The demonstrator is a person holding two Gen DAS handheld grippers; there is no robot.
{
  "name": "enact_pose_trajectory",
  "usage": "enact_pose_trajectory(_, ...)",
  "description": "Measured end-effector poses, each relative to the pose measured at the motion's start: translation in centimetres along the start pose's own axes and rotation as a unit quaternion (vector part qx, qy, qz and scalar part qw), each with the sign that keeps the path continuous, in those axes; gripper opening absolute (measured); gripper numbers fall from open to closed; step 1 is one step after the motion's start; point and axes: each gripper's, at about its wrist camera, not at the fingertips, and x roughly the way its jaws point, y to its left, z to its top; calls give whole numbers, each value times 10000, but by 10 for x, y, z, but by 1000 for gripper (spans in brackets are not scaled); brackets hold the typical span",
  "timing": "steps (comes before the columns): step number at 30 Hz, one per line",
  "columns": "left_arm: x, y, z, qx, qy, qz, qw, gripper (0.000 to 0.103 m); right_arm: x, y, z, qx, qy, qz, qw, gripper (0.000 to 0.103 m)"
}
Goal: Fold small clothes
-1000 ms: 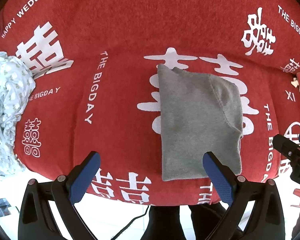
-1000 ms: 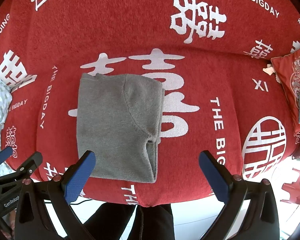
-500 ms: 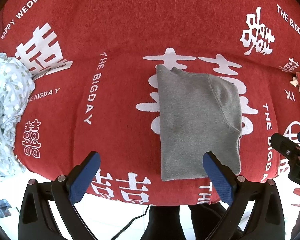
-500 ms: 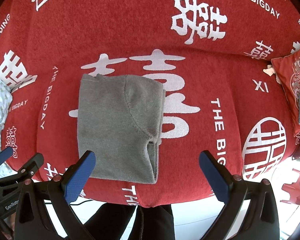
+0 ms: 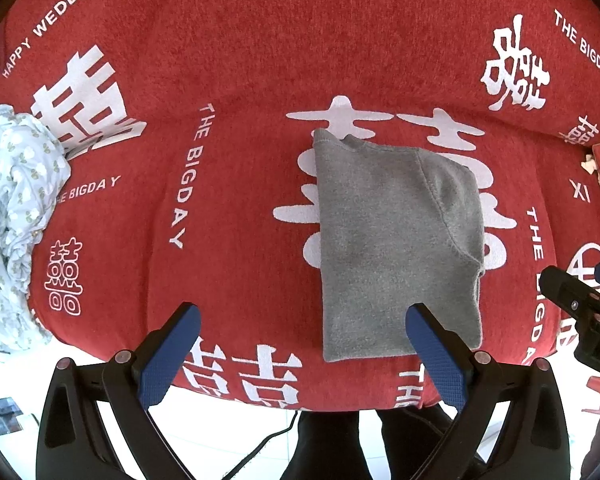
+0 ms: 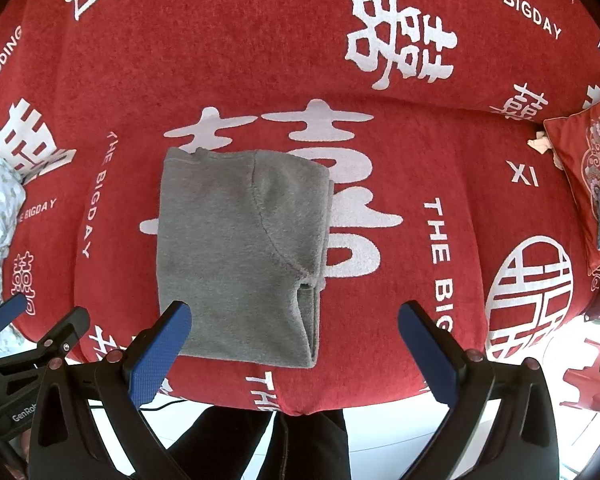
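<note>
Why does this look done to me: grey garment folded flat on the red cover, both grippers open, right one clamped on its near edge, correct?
Not clamped. In the right wrist view the right gripper is open and holds nothing; the grey garment lies free on the red cover. The left gripper is open too.

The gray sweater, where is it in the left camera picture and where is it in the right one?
Left wrist view: the gray sweater lies right of center, its near edge behind the right blue fingertip.
Right wrist view: the gray sweater lies left of center, its near corner behind the left blue fingertip.
Shared landmark: the big white character printed on the red cover, peeking out from under the sweater in both views.
</note>
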Motion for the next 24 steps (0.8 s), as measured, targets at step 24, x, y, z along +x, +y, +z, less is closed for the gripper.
enact_pose_trajectory(24,-5,0,3,135,-93,61,9998,102,0,0,-2,4,-5,10,10000,103)
